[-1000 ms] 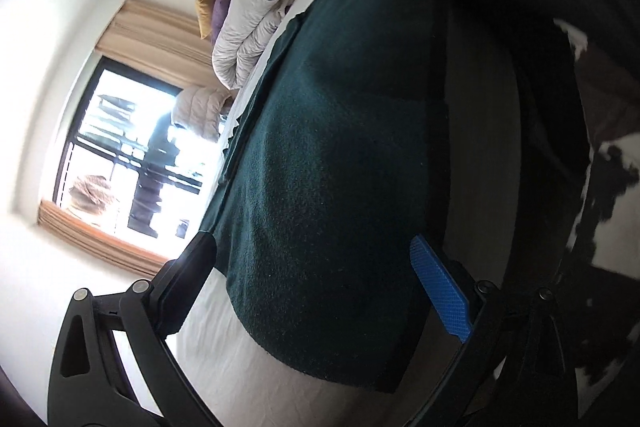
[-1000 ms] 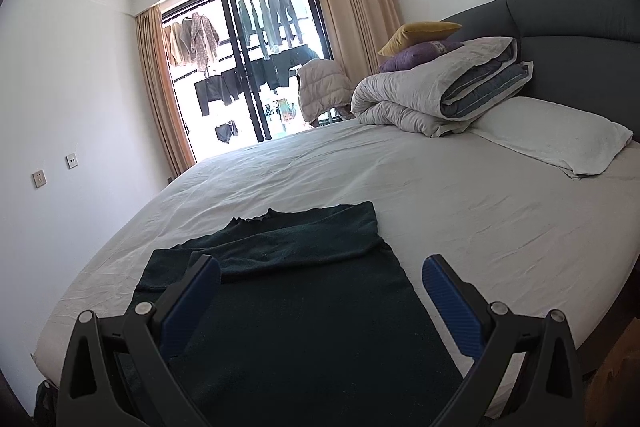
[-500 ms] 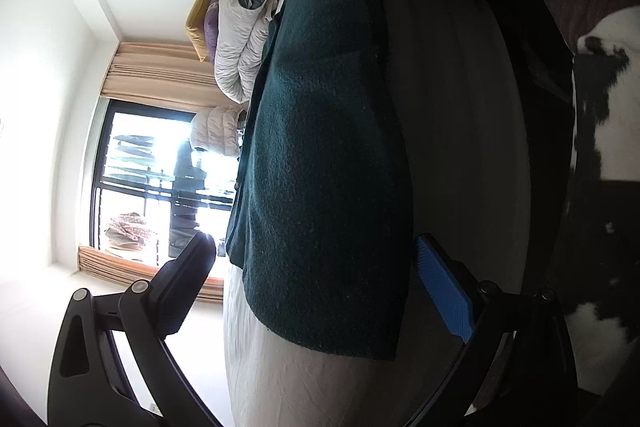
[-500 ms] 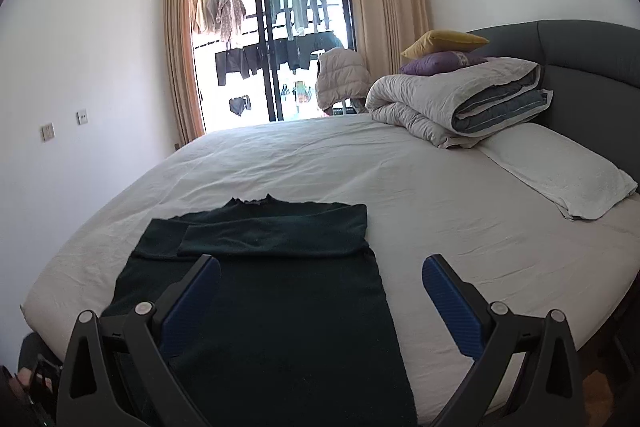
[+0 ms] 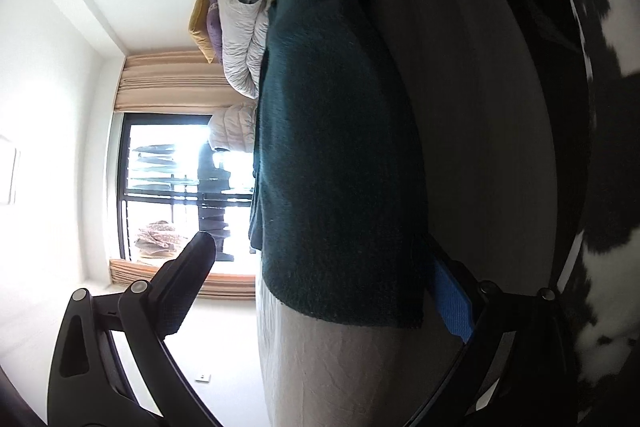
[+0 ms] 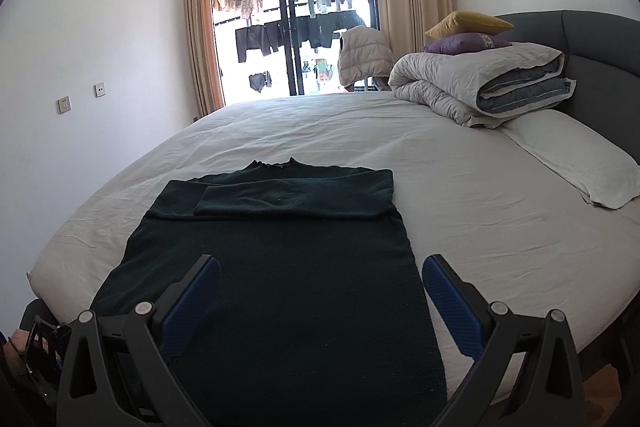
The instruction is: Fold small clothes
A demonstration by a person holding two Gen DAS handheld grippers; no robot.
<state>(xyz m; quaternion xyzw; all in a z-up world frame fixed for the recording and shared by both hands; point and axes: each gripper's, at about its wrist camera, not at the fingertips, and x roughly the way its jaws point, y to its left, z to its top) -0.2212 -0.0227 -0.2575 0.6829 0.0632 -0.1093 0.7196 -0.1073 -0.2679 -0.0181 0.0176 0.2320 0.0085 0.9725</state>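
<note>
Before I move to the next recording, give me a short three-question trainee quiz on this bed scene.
1. True or false: the right hand-held gripper is shut on the dark green sweater.
2. What sits on top of the folded duvet? A) a white pillow B) a yellow cushion and a purple cushion C) a jacket
3. Fill in: the sweater's sleeves are folded across its ____ end.

Key
1. False: its jaws stand open above the sweater's hem, holding nothing. The left hand-held gripper is open too, at the sweater's corner.
2. B: the yellow cushion lies on the purple cushion.
3. Neck: the folded sleeves lie just below the collar.
</note>
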